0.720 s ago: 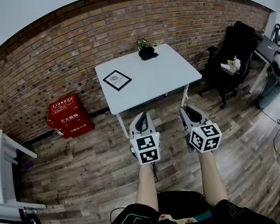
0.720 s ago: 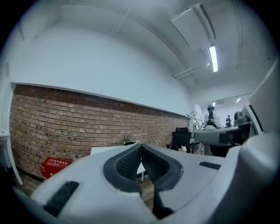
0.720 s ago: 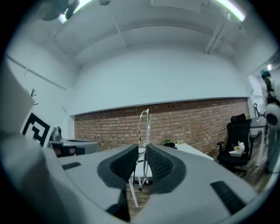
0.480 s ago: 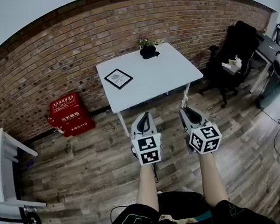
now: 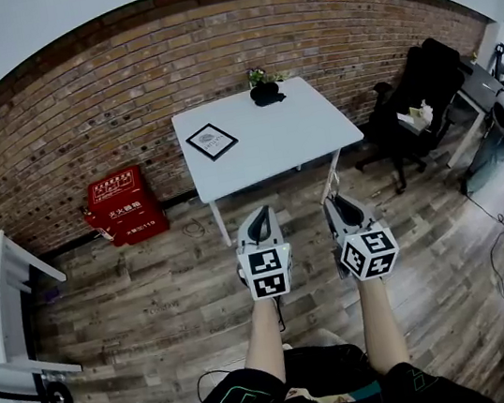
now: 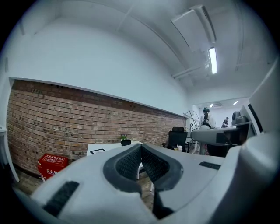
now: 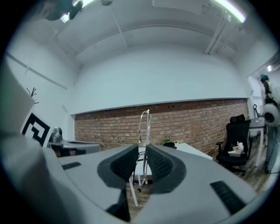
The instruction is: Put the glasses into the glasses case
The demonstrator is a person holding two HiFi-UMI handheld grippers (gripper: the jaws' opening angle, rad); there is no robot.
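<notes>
Little has shifted since a moment ago: the right gripper pinches the clear-framed glasses upright. The left gripper is pressed together, empty. The white table lies at twelve o'clock, unreached; no case discernible.

Shows the left gripper with jaws closed against each other, facing a white surface carrying a potted plant, brick wall behind.
</notes>
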